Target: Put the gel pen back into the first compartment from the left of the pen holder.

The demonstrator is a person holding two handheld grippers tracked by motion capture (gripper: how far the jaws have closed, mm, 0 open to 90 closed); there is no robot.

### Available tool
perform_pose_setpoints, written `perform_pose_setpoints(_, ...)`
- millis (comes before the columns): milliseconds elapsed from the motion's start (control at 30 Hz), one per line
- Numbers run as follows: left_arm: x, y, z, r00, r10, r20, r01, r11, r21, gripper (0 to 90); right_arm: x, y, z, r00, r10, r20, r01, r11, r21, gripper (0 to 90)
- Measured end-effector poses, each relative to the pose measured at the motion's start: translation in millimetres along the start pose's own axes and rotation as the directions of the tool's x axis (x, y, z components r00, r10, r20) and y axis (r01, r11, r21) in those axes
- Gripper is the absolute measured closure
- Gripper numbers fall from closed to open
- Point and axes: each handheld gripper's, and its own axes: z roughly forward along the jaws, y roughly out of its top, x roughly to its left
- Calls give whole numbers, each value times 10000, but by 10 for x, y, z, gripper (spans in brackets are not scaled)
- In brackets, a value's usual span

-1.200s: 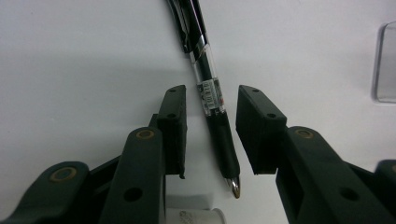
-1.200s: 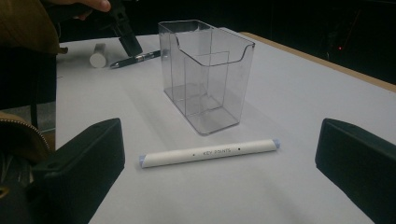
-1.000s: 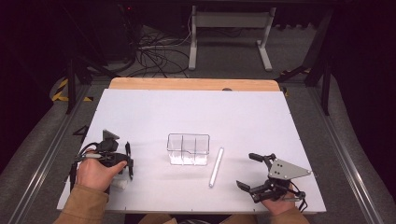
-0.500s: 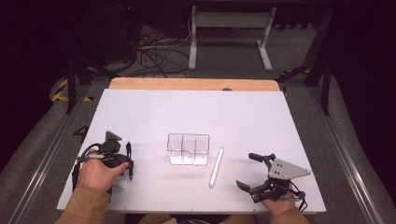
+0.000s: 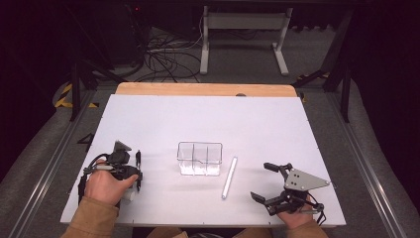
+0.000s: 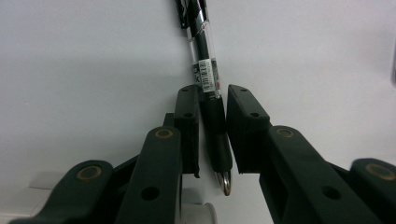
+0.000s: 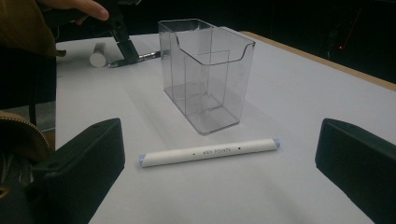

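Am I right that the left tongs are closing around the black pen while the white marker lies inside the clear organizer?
Not quite. The left tongs have just been closing around the black pen, but the white marker lies on the table beside the clear organizer, not inside it. The right gripper view shows this plainly.

On the table, the pen lies left of the organizer, the marker right.
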Motion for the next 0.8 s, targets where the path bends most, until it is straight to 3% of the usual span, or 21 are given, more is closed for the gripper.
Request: perform_pose_setpoints(800,-37,-43,4,9996,127,-235,-132,9997,-215,794,4,0,1,10000,-52,34,52,10000,46,21)
